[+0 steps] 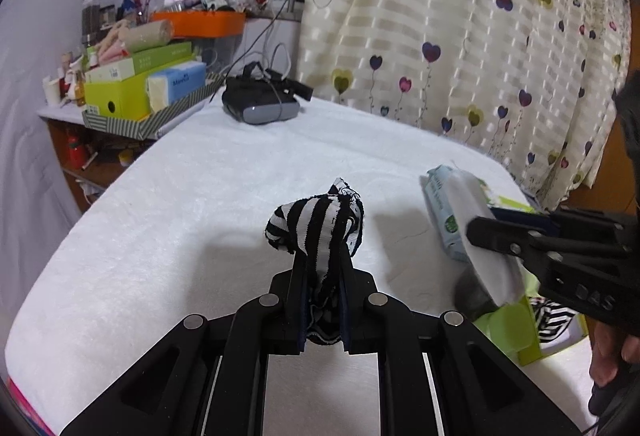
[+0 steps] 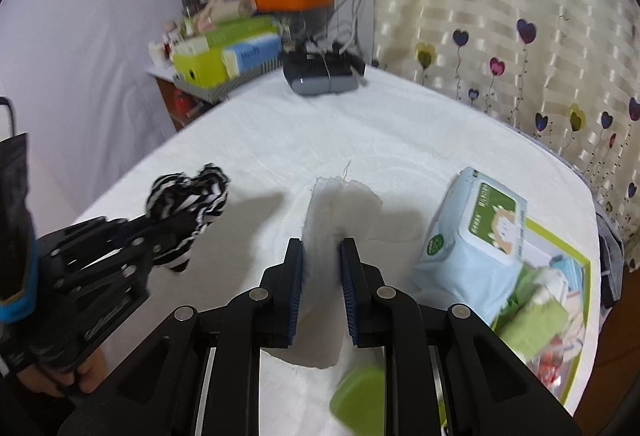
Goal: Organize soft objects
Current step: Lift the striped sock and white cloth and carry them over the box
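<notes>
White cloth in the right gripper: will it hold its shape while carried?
Probably not. The white cloth sags below the right gripper, so likely floppy. It looks thin, so probably light. The pads visibly pinch it, so slipping seems unlikely.

A lived-in home bedroom. A heart-patterned curtain (image 1: pixel 460 36) hangs by a white-covered bed (image 1: pixel 208 188). A cluttered side shelf (image 1: pixel 120 92) holds boxes and bottles.

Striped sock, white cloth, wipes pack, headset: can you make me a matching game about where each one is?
Things:
1. striped sock
2. white cloth
3. wipes pack
4. headset

Places:
A. far end of the white bed
B. between the right gripper's fingers
C. between the left gripper's fingers
D. leaning on the green tray

Pairs: 1-C, 2-B, 3-D, 4-A
</notes>
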The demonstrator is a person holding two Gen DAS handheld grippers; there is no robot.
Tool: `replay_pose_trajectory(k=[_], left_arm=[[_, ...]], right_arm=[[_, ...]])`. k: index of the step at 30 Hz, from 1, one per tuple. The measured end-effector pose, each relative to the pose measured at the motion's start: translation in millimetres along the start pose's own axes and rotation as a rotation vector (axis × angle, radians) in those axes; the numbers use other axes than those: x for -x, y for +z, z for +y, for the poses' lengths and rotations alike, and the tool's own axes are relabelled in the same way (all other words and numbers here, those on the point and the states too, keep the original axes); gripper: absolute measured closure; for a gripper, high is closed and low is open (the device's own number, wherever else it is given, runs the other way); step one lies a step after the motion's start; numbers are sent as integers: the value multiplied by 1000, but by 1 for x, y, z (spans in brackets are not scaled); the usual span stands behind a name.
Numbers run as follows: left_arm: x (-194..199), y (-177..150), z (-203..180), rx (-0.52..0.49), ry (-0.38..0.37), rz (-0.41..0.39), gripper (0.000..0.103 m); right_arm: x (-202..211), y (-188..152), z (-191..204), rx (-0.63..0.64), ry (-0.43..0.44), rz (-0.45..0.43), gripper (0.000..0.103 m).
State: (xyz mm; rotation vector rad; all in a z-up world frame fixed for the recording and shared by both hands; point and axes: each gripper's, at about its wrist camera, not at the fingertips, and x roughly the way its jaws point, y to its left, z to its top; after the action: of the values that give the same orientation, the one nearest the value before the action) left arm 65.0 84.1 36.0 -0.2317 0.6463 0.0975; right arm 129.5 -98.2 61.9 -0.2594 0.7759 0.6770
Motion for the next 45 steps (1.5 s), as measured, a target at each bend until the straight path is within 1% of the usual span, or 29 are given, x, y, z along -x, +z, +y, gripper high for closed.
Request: replay_pose_trajectory(k=[3, 8, 15, 23, 34, 45], left_arm=[[13, -1, -8, -4, -18, -22, 92], [33, -3, -29, -34, -58, -47, 92], [54, -5, -63, -78, -110, -72, 92], [68, -6, -103, -138, -167, -89, 92], [64, -9, -155, -209, -245, -72, 92], [48, -9, -181, -218, -314, -37, 92]], right_arm=[[21, -11, -2, -26, 23, -46, 84], [50, -30, -11, -67, 29, -98, 84], [92, -49, -26, -112, 10, -175, 83], [125, -69, -52, -170, -24, -239, 83], [151, -95, -89, -259, -70, -274, 83], [160, -112, -124, -330, -112, -283, 83]])
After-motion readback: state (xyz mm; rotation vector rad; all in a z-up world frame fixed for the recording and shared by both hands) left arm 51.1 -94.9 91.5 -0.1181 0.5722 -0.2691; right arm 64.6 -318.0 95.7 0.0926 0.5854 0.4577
